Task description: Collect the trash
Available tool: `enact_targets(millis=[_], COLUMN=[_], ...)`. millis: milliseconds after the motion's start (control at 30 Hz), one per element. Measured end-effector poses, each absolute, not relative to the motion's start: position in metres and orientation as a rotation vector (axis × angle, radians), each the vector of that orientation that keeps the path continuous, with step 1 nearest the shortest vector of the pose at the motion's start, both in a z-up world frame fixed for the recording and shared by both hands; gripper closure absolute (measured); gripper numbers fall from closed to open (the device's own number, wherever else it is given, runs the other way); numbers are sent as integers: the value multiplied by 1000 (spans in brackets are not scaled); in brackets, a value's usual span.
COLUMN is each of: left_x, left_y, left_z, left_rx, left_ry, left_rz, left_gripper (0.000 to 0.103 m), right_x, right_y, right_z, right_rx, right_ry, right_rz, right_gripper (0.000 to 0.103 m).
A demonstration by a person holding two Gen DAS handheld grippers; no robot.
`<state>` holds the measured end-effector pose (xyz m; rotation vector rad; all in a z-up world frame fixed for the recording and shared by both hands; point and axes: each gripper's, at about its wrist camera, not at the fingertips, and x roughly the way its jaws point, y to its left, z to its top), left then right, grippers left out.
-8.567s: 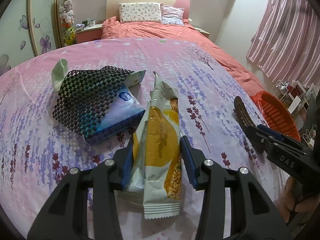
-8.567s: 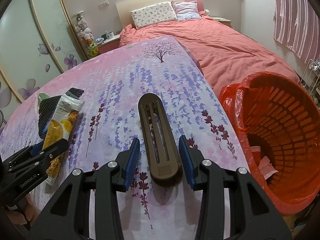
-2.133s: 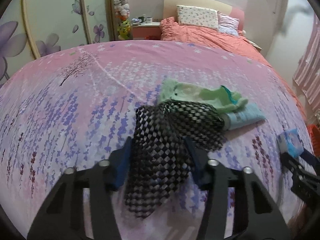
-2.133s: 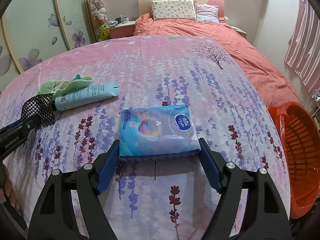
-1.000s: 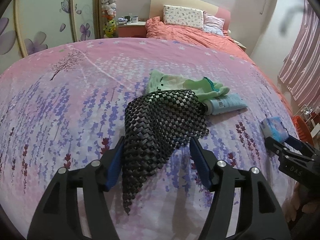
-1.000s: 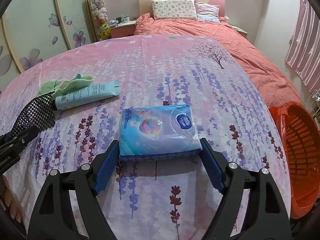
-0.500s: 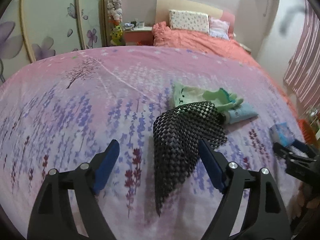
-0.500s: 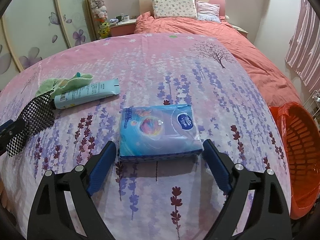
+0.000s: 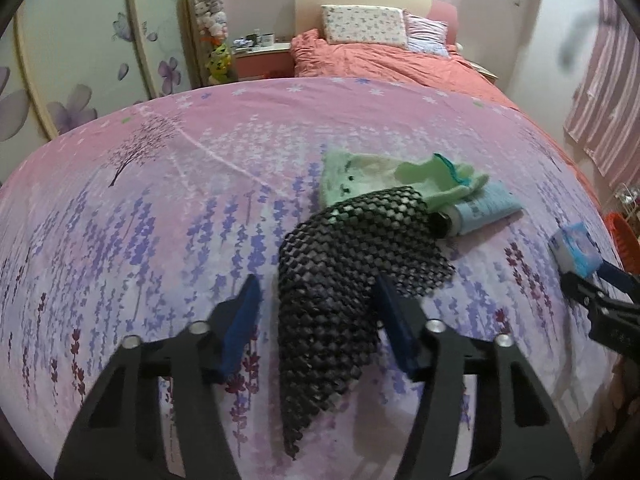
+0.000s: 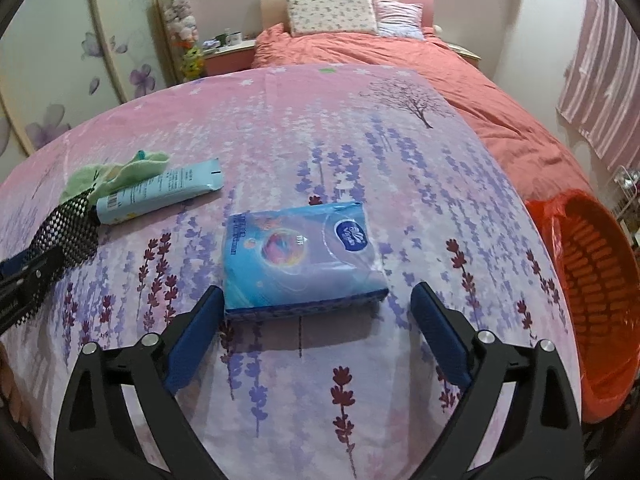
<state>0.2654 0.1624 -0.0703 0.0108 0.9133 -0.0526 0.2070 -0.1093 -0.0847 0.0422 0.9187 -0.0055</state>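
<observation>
Left claw (image 9: pixel 316 304): its jaws are closing with the near strip of the black mesh (image 9: pixel 340 280) between them; the right pad sits against the mesh edge, the left pad stands clear of it, so nothing is pinched.
Right claw (image 10: pixel 316 308): spread wide and its jaws are opening; the tissue pack (image 10: pixel 300 256) lies between and just beyond the tips, with the left pad just beside the pack's near left corner and the right pad well apart from it.
Mesh: a limp black net lying on the pink flowered bedcover (image 9: pixel 160 208), its near end trailing toward the camera, its far end lapping over the green cloth (image 9: pixel 384 176) and the cap end of the tube (image 9: pixel 484 208).
Tissue pack: blue, flat on the bedcover, to the right of the mesh and tube; in the left view it shows small at the right edge (image 9: pixel 576 246), at the tip of the right claw.
Tube: pale blue, lying on its side, cap toward the mesh, partly tucked under the green cloth.
Green cloth: crumpled, just beyond the mesh and touching the tube.
Bin (image 10: pixel 596 272): orange slatted basket with a red liner, off the right edge of the bed, well apart from the pack.
Far: a coral duvet (image 10: pixel 400 56) and two pillows (image 10: pixel 332 14) at the headboard.
</observation>
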Motion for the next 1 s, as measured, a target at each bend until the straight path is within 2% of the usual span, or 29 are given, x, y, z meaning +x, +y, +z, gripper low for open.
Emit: enact_targets(millis=[33, 100, 167, 200, 600, 1000], left_x=[265, 265, 264, 262, 224, 200], left_y=[162, 160, 162, 163, 150, 76], left_z=[-70, -69, -68, -67, -37, 4], left_rx=[10, 0, -27, -42, -33, -22], left_ry=[914, 913, 912, 911, 822, 755], left_rz=[-61, -73, -98, -110, -157, -286], left_gripper=[56, 72, 84, 87, 90, 91], right_x=[207, 206, 206, 205, 162, 124], right_y=[-109, -109, -108, -107, -130, -181], right_z=[-85, -85, -84, -82, -69, -26], right_rx=[46, 43, 45, 45, 55, 84], right_ry=[915, 912, 906, 899, 813, 695], right_rz=[-10, -16, -20, -21, -41, -56], right_gripper=[14, 17, 29, 29, 31, 31])
